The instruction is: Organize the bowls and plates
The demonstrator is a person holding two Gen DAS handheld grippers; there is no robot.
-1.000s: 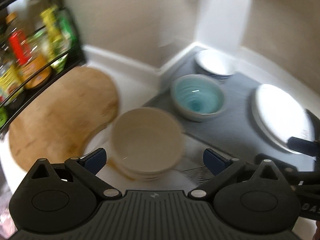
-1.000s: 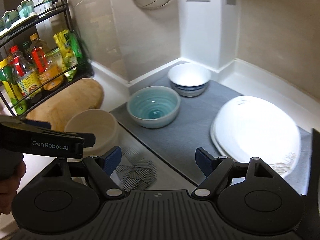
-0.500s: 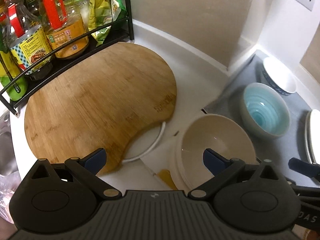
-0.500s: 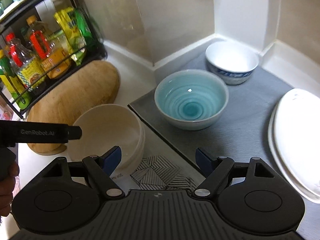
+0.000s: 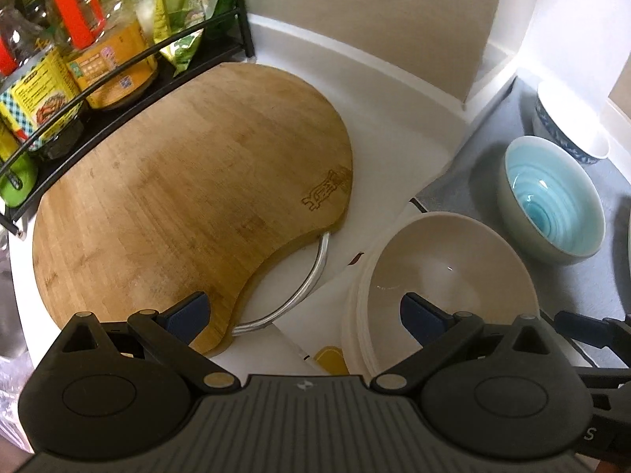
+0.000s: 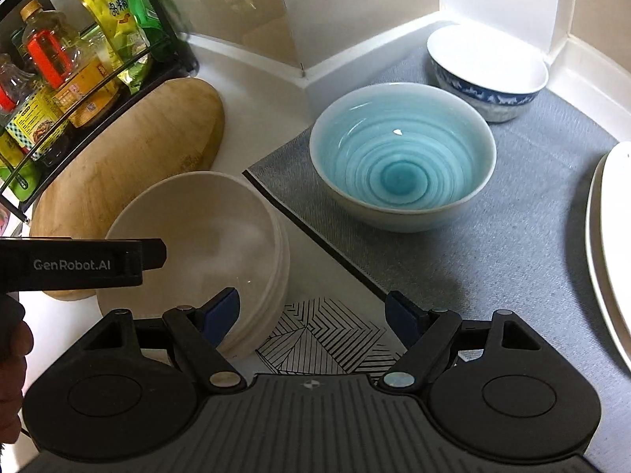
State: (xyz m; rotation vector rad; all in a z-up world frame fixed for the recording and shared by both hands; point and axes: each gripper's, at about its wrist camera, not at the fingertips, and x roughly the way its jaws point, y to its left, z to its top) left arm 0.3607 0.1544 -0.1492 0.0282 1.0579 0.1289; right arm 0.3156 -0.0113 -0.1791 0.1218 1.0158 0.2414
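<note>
Both our grippers hang wide and empty over the cream bowl stack [image 6: 197,244] beside the blue bowl [image 6: 402,157], so a rim-only pinch could tip it off the counter.

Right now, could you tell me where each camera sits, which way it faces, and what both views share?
Left wrist: on the left tool, angled down at the cutting board and cream bowl stack; its own open fingers show.
Right wrist: on the right tool, angled down at the turquoise bowl on the grey mat; its fingers, nothing between them, and a hand show.
Shared: cream stack, turquoise bowl, blue-patterned bowl, board, bottle rack.
</note>
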